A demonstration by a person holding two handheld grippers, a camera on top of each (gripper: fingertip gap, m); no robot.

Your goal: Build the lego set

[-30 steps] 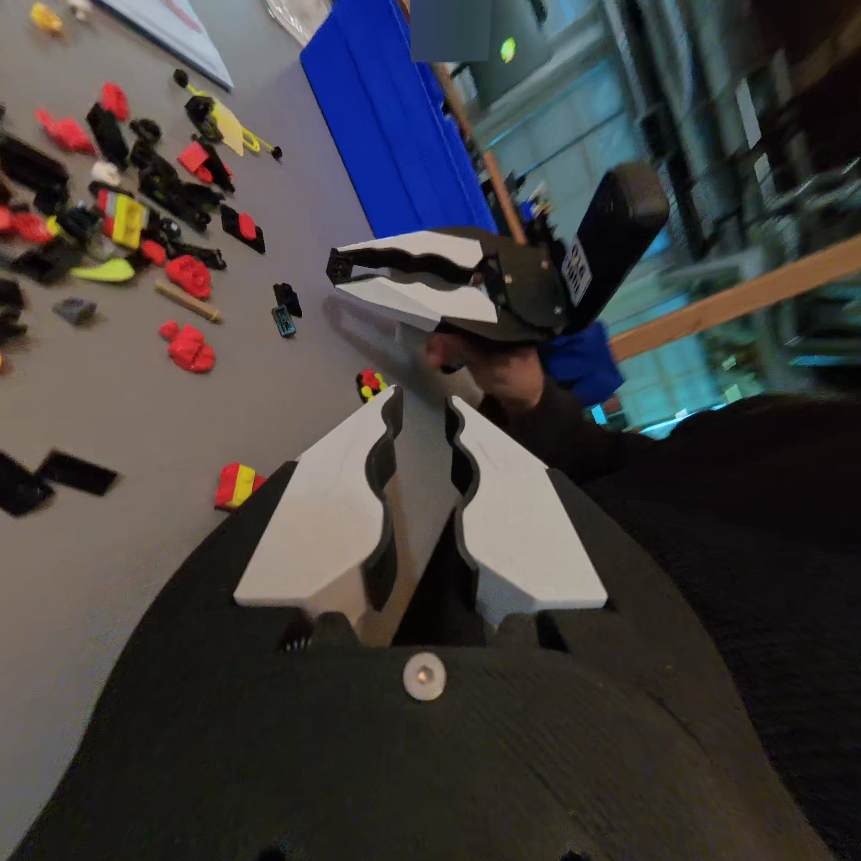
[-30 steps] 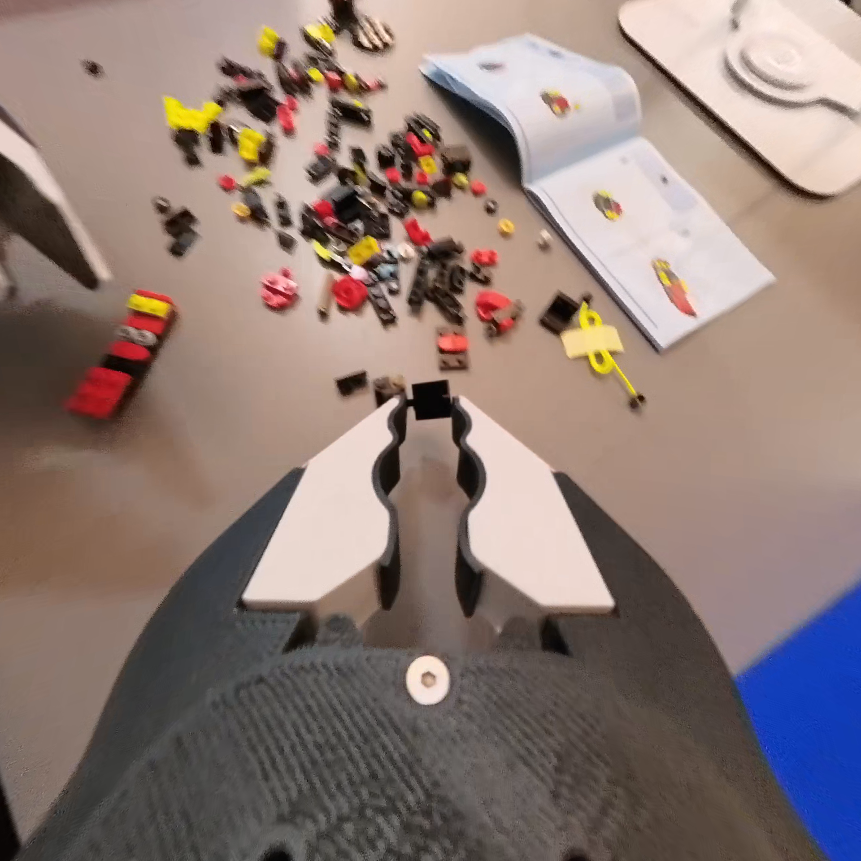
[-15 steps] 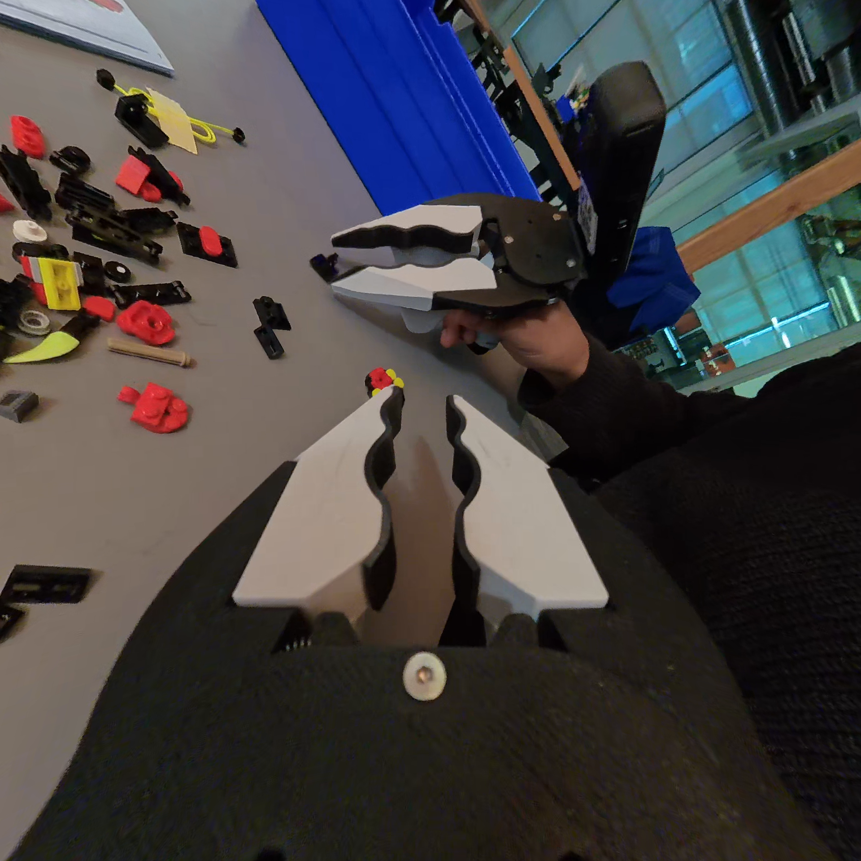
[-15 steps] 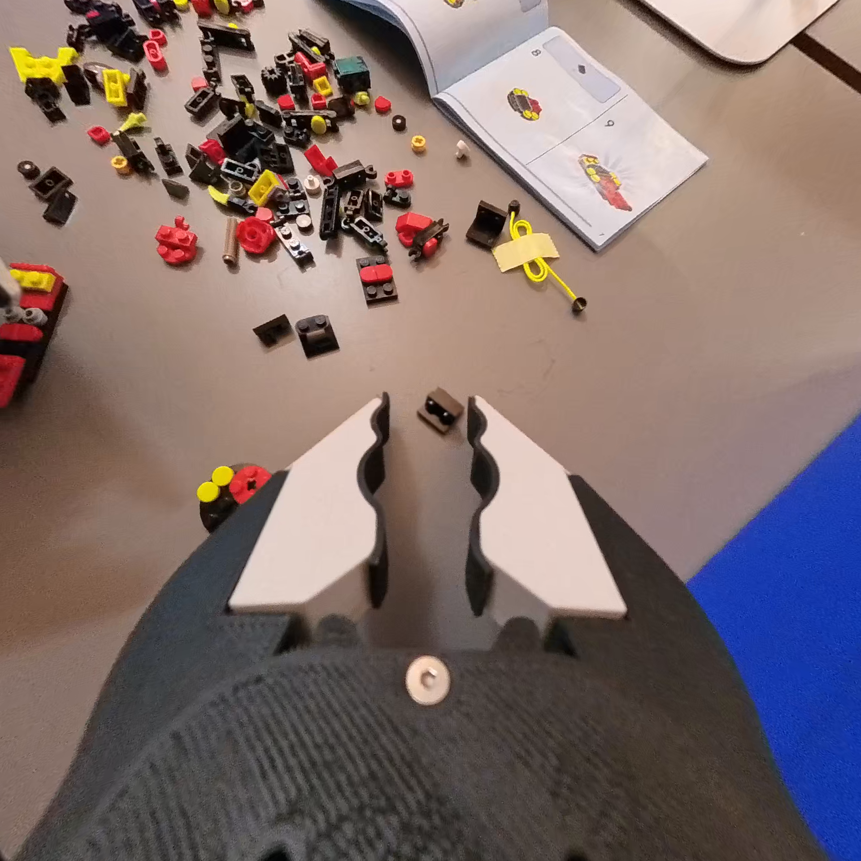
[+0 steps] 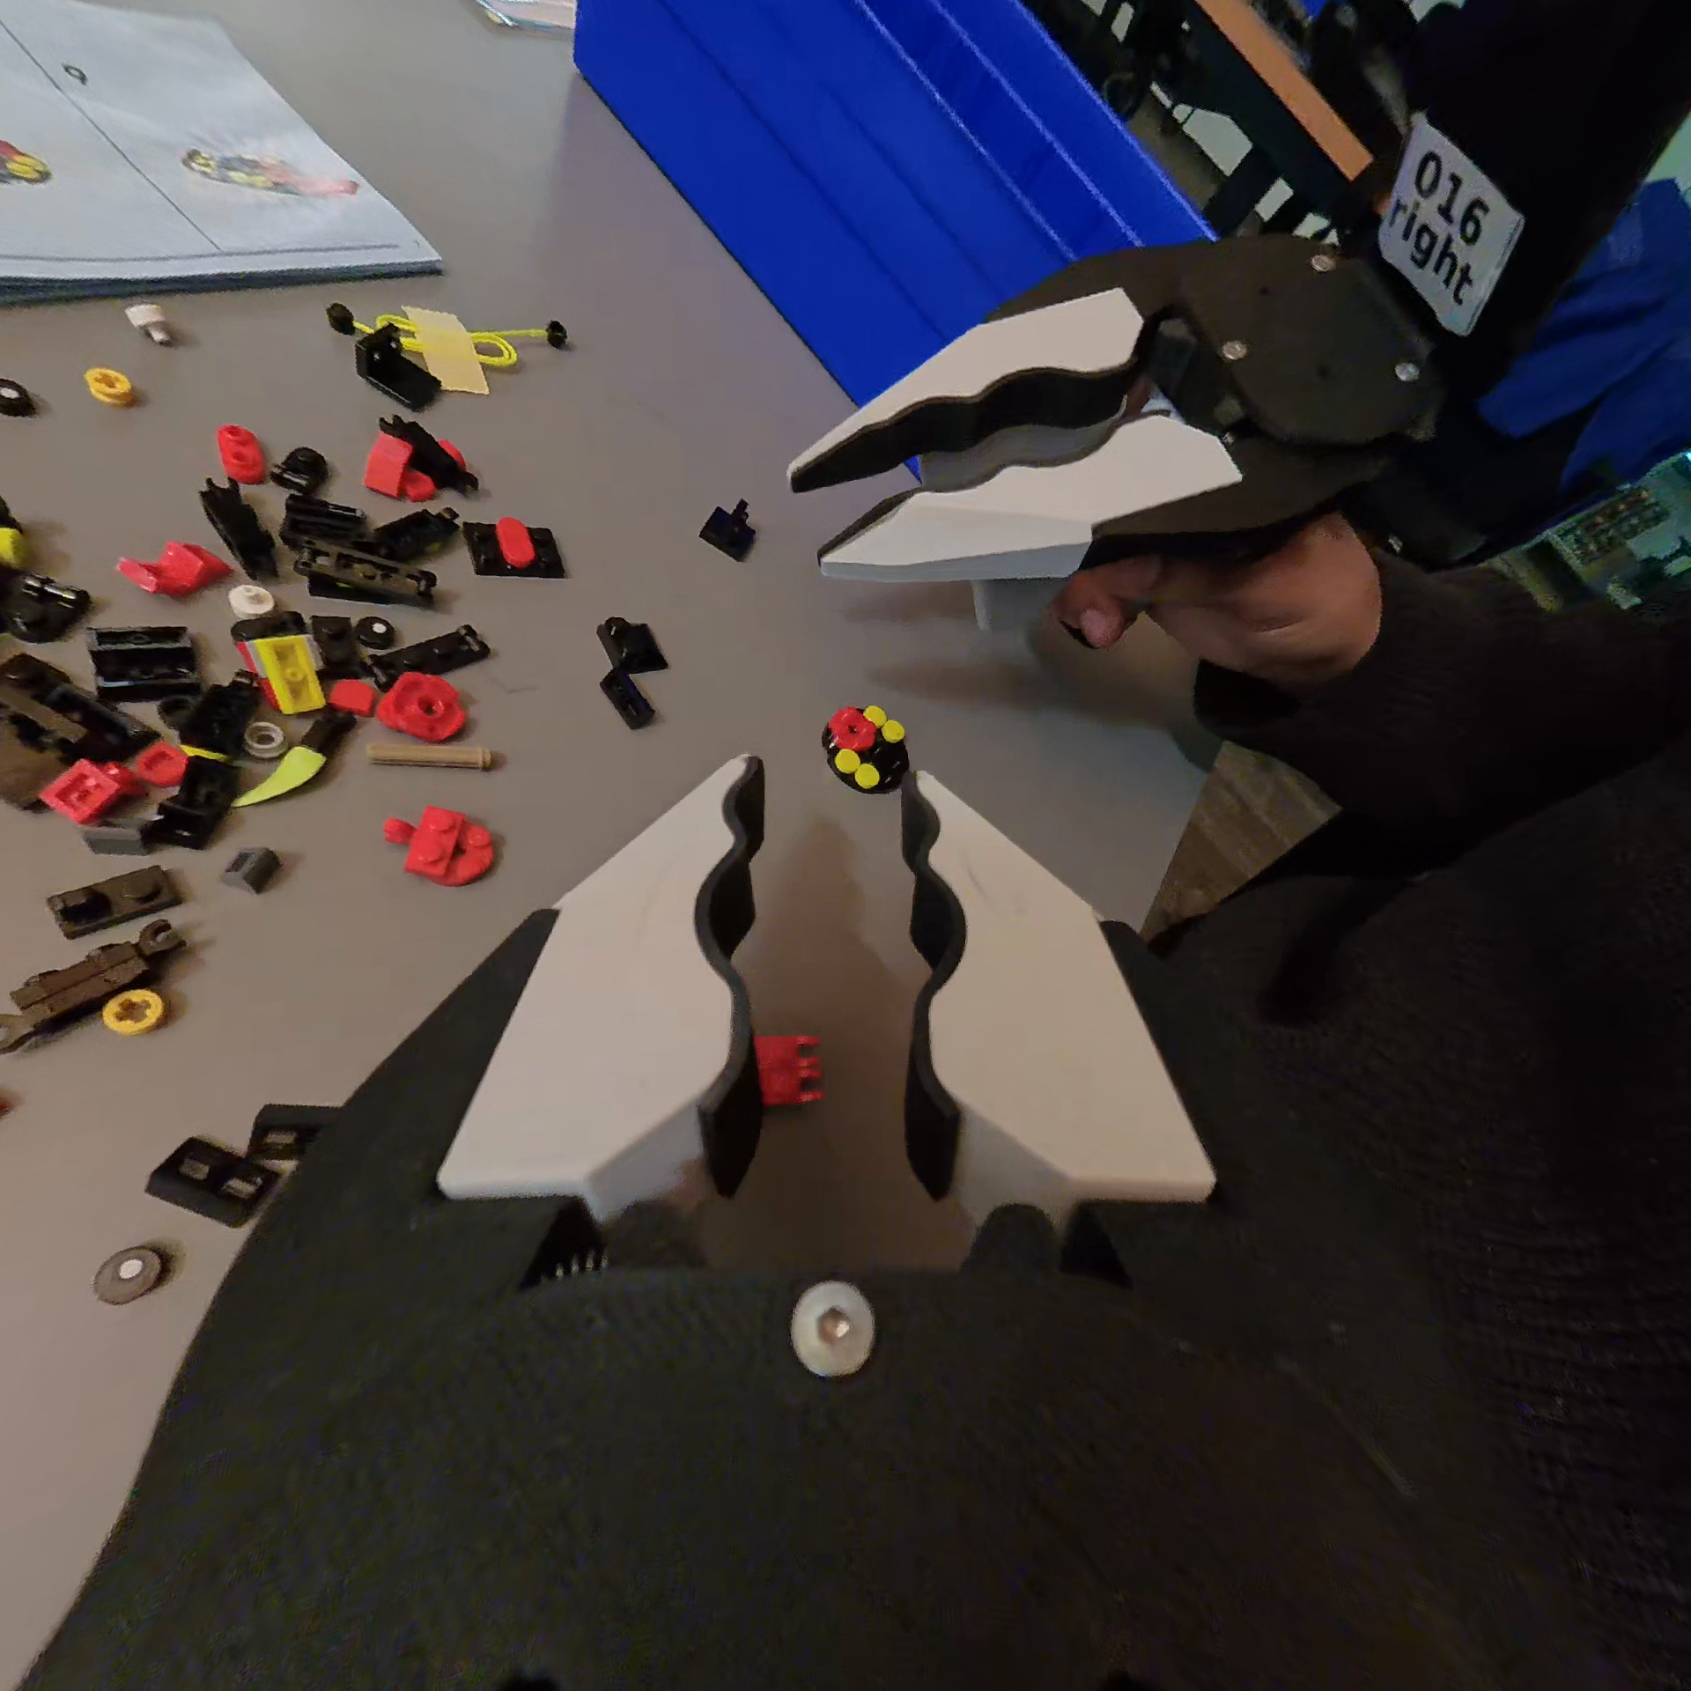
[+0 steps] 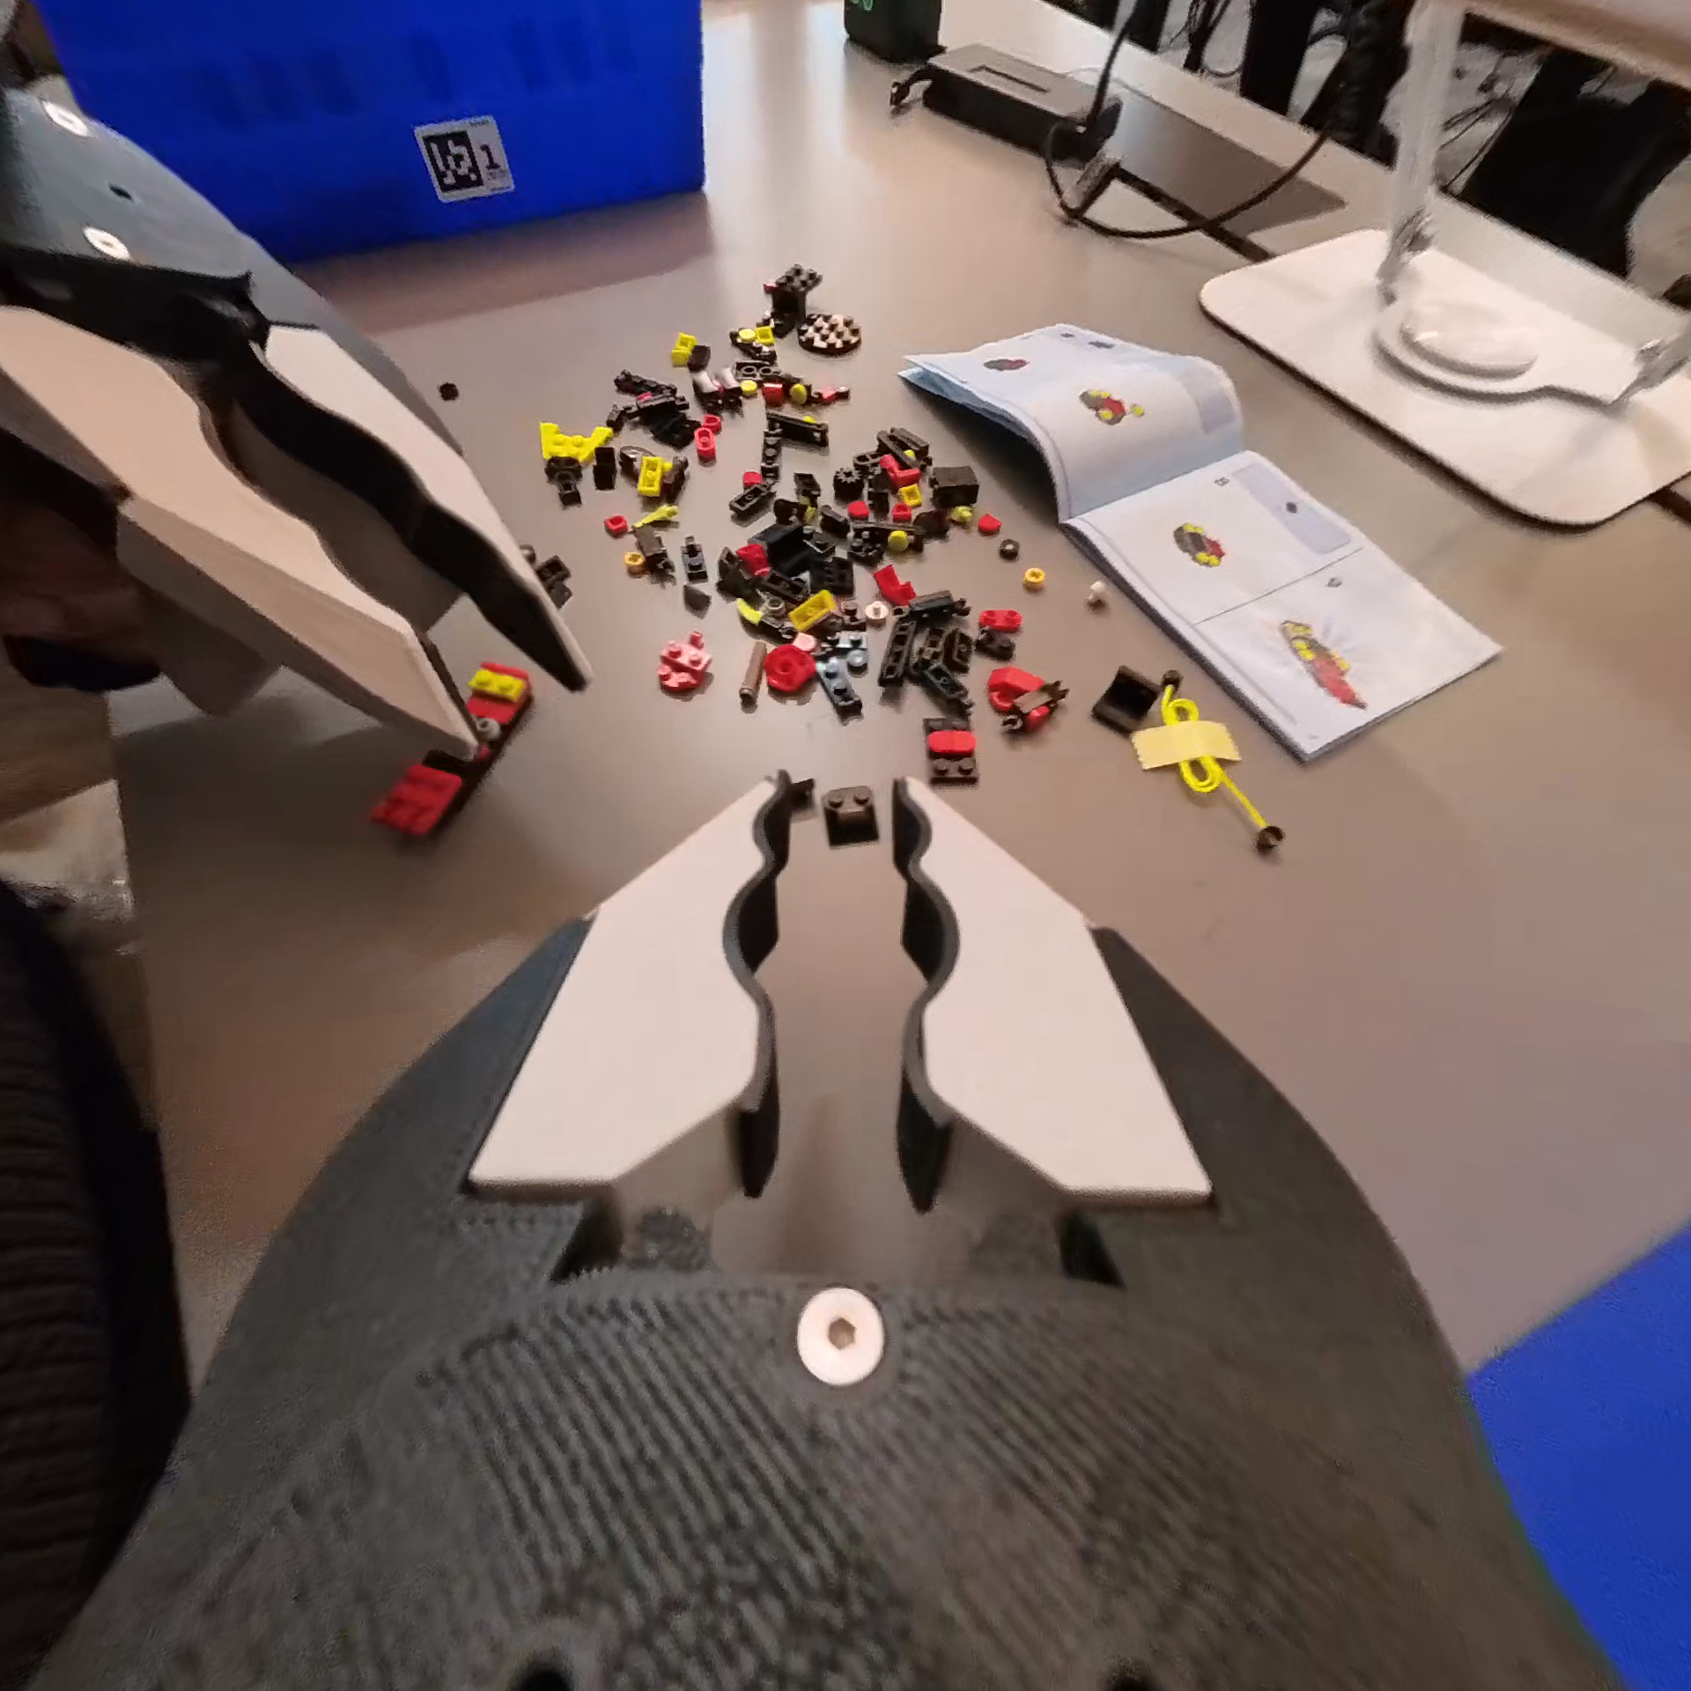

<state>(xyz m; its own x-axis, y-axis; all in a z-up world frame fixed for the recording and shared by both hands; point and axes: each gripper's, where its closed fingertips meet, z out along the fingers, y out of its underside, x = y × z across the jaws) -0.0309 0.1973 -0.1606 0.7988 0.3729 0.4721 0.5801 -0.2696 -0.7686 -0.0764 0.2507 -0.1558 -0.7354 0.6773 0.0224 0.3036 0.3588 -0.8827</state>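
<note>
My left gripper (image 5: pixel 833 773) is open and empty, low over the grey table. A round black piece with red and yellow studs (image 5: pixel 865 748) lies just past its tips. A red part of the small red, yellow and black build (image 5: pixel 787 1071) shows between its fingers; the right wrist view shows that build (image 6: pixel 416 796) under the left gripper (image 6: pixel 522 709). My right gripper (image 6: pixel 840 787) is open and empty. A small black brick (image 6: pixel 849 813) lies on the table between its tips. The right gripper (image 5: pixel 805 517) also shows in the left wrist view, near a small black piece (image 5: pixel 727 531).
Several loose red, black and yellow pieces (image 6: pixel 805 549) are scattered mid-table, also in the left wrist view (image 5: pixel 302 640). An open instruction booklet (image 6: pixel 1235 549) lies to the right of them. A blue bin (image 5: pixel 869 183) and a white stand base (image 6: pixel 1464 393) sit at the table's edges. About 8 centimeters separates my left fingertips from my right. My right gripper's tips are some 7 centimeters from the small black piece (image 5: pixel 727 531).
My right gripper opened and let go of a small black piece, which now lies on the table. My left gripper opened wider and moved over the red, yellow and black build.
</note>
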